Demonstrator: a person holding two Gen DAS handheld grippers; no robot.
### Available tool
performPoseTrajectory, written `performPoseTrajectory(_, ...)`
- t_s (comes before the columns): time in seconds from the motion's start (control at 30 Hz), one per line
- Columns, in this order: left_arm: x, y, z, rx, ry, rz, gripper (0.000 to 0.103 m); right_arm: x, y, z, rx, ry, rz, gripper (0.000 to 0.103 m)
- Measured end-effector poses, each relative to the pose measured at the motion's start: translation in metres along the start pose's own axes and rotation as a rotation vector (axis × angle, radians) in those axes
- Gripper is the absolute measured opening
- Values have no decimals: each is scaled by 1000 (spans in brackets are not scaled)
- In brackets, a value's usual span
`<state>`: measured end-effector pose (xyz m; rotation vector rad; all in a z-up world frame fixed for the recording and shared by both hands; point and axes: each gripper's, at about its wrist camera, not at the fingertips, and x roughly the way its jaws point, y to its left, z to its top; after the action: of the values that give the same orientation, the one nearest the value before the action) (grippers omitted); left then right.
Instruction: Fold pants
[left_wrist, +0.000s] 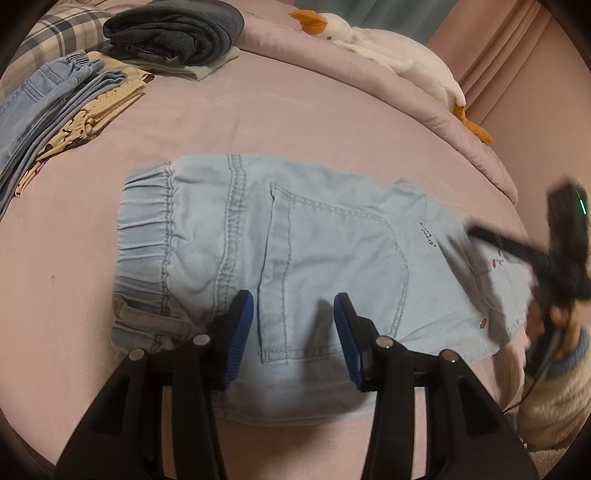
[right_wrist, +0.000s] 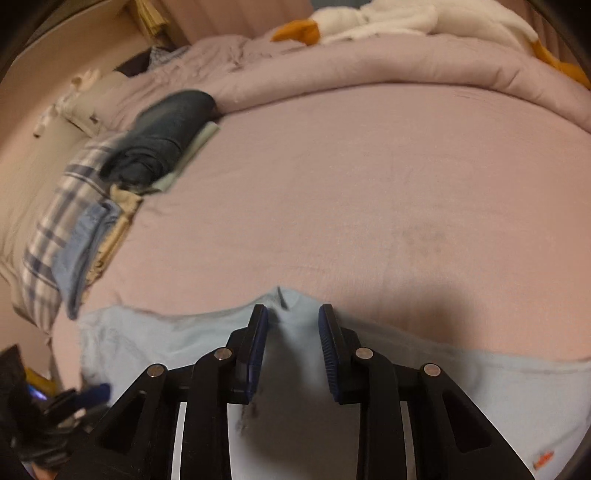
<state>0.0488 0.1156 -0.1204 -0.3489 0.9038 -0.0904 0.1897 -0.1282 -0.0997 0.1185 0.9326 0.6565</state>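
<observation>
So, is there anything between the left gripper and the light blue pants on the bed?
Nothing visible. The left gripper hangs directly over the light blue pants, jaws apart, with only air between. The folded stack and the toy goose lie far off on the bed.

A pink bed (left_wrist: 295, 118) carries light denim pants (left_wrist: 295, 258) mid-sheet, folded clothes (left_wrist: 66, 110) at the left, a rolled quilt (left_wrist: 424, 110) and a plush goose (left_wrist: 388, 48) along the far edge.

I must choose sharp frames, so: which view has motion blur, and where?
Left wrist view: light blue denim pants sharp, only the right gripper smeared. Right wrist view: blurred throughout, the folded dark grey garment streaked.
</observation>
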Motion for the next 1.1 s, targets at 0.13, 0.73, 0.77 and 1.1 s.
performPoseTrajectory(0.13, 1, -4, 0, 20, 5, 29, 46, -41, -11, -35, -44, 13, 41, 29)
performPoseTrajectory(0.73, 1, -35, 6, 67, 23, 160, 51, -221, -270, -160, 491, -215, -364, 29)
performPoseTrajectory(0.77, -1, -40, 6, 75, 15, 158, 53, -226, -276, -161, 514, -228, -391, 29)
performPoseTrajectory(1.1, -3, -93, 16, 136, -44, 142, 72, -287, -273, -216, 752, -369, -373, 37)
